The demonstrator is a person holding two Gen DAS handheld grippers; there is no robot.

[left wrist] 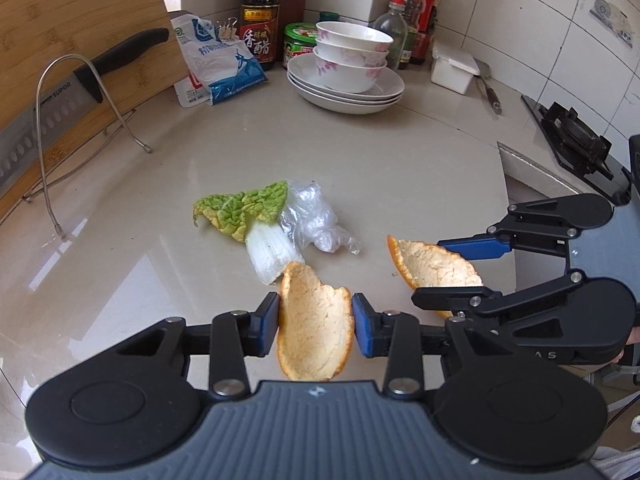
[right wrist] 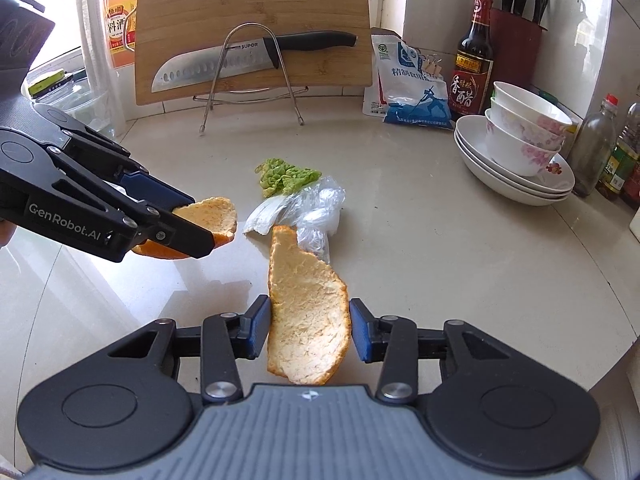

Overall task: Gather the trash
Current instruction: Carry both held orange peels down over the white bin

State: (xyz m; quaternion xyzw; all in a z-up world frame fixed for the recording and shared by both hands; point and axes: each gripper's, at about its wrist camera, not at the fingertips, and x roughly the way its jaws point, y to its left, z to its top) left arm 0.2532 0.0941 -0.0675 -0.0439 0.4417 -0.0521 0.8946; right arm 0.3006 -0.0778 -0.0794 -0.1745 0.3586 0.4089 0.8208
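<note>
Two pieces of orange peel are off the table: one clamped in the left gripper, the other clamped in the right gripper, its fingers pressing the edges. A cabbage leaf and a crumpled plastic wrap lie together mid-table, not yet collected. No bin shows, so by my reckoning the job is about half done.

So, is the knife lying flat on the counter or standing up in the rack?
In the rack: the knife rests on its edge against the upright cutting board, held behind the wire rack.
</note>
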